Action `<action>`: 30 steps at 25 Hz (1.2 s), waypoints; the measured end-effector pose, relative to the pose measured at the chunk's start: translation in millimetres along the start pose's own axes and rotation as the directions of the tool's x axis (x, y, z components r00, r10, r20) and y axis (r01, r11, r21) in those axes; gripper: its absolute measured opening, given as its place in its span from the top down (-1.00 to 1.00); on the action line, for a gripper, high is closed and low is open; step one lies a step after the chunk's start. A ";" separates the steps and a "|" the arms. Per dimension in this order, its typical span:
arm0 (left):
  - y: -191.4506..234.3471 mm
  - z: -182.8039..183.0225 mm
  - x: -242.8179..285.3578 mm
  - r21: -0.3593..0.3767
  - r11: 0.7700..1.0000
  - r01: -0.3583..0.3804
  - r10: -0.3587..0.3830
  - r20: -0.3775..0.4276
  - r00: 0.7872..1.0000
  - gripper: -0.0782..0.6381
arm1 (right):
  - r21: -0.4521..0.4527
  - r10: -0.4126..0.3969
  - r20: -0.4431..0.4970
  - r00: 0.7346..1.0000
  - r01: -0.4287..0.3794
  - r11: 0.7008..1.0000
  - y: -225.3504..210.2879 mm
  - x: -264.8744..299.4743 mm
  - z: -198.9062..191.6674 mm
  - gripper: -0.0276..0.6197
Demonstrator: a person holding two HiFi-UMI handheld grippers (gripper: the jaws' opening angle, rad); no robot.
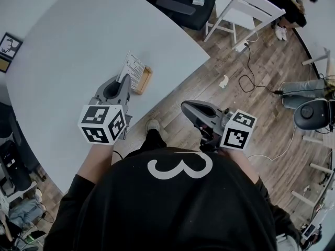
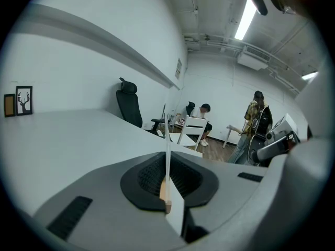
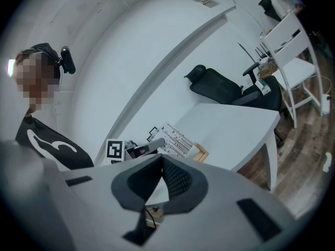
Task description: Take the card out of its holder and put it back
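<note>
A white printed card [image 1: 135,67] stands tilted in a small wooden holder [image 1: 144,81] near the right edge of the white table [image 1: 73,41]. My left gripper [image 1: 126,80] reaches the card's near edge. In the left gripper view the card [image 2: 167,135] runs edge-on between the closed jaws of the left gripper [image 2: 167,156], with the holder [image 2: 165,192] at its foot. My right gripper [image 1: 186,106] hangs shut and empty over the wooden floor, off the table. The right gripper view looks past the right gripper [image 3: 160,158] at the card [image 3: 175,137] and holder [image 3: 200,153].
The table's curved edge passes just right of the holder. A black office chair [image 1: 183,4] and a white chair [image 1: 243,9] stand beyond it. Cables [image 1: 251,72] lie on the floor. A framed picture [image 1: 9,46] stands at the far left.
</note>
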State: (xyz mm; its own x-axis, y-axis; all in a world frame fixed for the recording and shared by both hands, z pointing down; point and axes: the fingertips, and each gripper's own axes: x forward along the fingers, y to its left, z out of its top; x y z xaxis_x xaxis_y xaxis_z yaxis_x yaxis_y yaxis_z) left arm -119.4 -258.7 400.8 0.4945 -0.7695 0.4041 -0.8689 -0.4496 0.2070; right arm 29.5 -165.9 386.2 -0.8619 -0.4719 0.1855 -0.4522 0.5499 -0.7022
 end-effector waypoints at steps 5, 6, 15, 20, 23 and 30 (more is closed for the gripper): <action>0.0 -3.6 0.4 0.003 1.000 -0.001 0.001 -0.012 1.000 0.71 | 0.005 -0.006 0.005 1.000 0.006 1.000 -1.7 -2.6 -3.5 0.89; -0.1 -4.6 0.7 0.004 1.000 -0.001 0.001 -0.015 1.000 0.71 | 0.005 -0.007 0.005 1.000 0.007 1.000 -1.3 -2.6 -4.1 0.89; -2.7 -15.1 13.2 0.027 1.000 0.003 -0.001 -0.054 0.999 0.71 | 0.011 -0.013 0.009 1.000 0.013 1.000 -4.7 -5.2 -2.0 0.89; -3.5 -29.2 17.3 0.035 0.999 0.011 -0.009 -0.083 0.996 0.71 | 0.016 -0.015 0.011 1.000 0.015 1.000 -4.6 -6.4 -6.3 0.89; -3.8 -39.8 20.5 0.035 0.999 0.011 -0.007 -0.107 0.994 0.71 | 0.018 -0.014 0.013 1.000 0.013 1.000 -5.1 -7.8 -7.7 0.89; -3.7 -53.3 21.9 0.022 1.000 0.014 -0.011 -0.130 0.991 0.71 | 0.022 -0.022 0.017 1.000 0.021 1.000 -6.1 -13.0 -10.5 0.89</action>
State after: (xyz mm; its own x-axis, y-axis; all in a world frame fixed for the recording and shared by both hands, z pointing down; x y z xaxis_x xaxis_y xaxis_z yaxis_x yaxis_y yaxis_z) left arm -106.4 -249.8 456.3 0.4967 -0.6993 0.5140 -0.8614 -0.4698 0.1931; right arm 41.0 -155.8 395.3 -0.8480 -0.4951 0.1891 -0.4651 0.5242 -0.7133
